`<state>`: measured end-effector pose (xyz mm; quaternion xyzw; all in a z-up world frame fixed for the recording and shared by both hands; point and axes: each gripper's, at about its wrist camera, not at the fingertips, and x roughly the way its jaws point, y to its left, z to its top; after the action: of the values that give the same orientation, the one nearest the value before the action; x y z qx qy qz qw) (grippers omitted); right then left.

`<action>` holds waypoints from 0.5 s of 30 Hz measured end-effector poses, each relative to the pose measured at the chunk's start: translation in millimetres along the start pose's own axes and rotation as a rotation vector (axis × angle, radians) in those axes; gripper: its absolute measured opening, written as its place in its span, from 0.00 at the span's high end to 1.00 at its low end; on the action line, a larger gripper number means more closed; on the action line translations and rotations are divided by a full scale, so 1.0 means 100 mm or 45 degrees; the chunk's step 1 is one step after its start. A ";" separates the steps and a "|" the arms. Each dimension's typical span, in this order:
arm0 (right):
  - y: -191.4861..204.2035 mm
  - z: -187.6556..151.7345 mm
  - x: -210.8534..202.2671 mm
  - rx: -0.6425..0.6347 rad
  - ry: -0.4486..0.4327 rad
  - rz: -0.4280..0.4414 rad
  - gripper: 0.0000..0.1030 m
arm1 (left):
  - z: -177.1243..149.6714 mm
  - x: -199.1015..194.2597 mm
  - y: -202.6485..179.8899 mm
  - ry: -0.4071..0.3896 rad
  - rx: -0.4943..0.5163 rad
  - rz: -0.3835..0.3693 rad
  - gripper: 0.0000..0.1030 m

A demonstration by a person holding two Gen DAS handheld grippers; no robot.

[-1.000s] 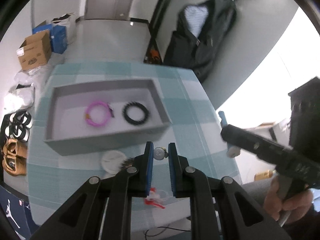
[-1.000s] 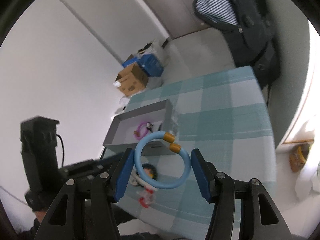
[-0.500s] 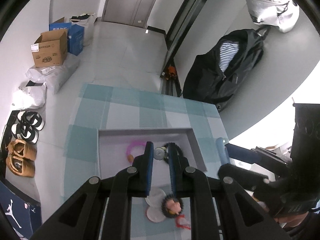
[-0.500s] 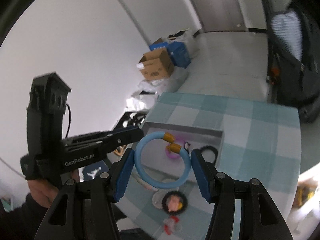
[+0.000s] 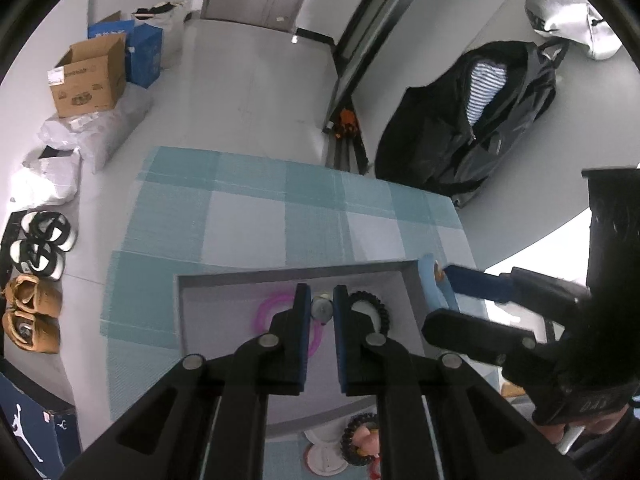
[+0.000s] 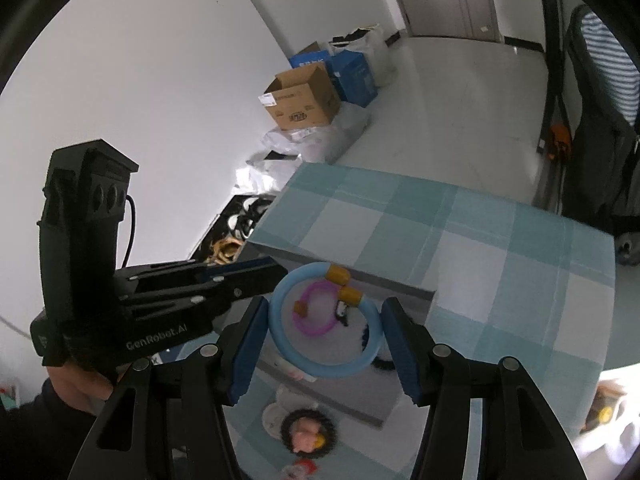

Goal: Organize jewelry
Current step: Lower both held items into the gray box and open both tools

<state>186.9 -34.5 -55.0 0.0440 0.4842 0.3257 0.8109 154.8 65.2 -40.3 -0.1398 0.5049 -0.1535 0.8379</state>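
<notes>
A: What is the left hand-held gripper (image 5: pixel 321 298) doing?

B: Its jaws are pressed together on a small silvery trinket (image 5: pixel 322 307), which shows between the blue pads. It hangs over the grey tray (image 5: pixel 400 270), which sits on the table (image 5: pixel 248 220) under a teal and white checked cloth.

A: And the right hand-held gripper (image 6: pixel 323 332)?

B: It is clamped on a light blue bangle (image 6: pixel 320 364) with two amber beads at its 1 o'clock gap. The ring stands flat between the pads, above the tray. In the left wrist view the same bangle peeks in at 3 o'clock, at the tray's right wall.

A: What lies in the tray?

B: A pink bracelet (image 5: pixel 266 312) at 9 o'clock of the left gripper's tips, and a black beaded bracelet (image 5: pixel 378 308) at 3 o'clock, partly hidden by the fingers. Through the blue bangle the pink one shows again.

A: Anything outside the tray?

B: At 6 o'clock, near the table's front edge, a dark ringed piece with a pink centre (image 6: pixel 306 436) beside a white disc (image 6: pixel 274 418), and something small and red (image 6: pixel 298 470), too blurred to name.
</notes>
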 end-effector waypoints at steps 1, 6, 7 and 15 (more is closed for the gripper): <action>-0.02 0.00 0.00 0.001 0.003 0.001 0.44 | -0.01 0.03 -0.01 0.010 0.009 0.000 0.93; -0.13 -0.04 0.16 0.048 0.080 -0.003 0.44 | -0.04 0.13 0.00 0.051 -0.003 -0.014 0.93; -0.13 -0.04 0.19 0.051 0.094 -0.007 0.44 | -0.03 0.15 0.02 0.055 -0.018 -0.016 0.93; -0.07 -0.06 0.31 0.010 0.116 -0.054 0.44 | 0.01 0.19 0.05 0.057 -0.045 -0.089 0.93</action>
<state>195.1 -23.5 -84.2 0.0221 0.5227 0.3083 0.7945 164.7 62.0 -57.4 -0.1686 0.5209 -0.1768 0.8179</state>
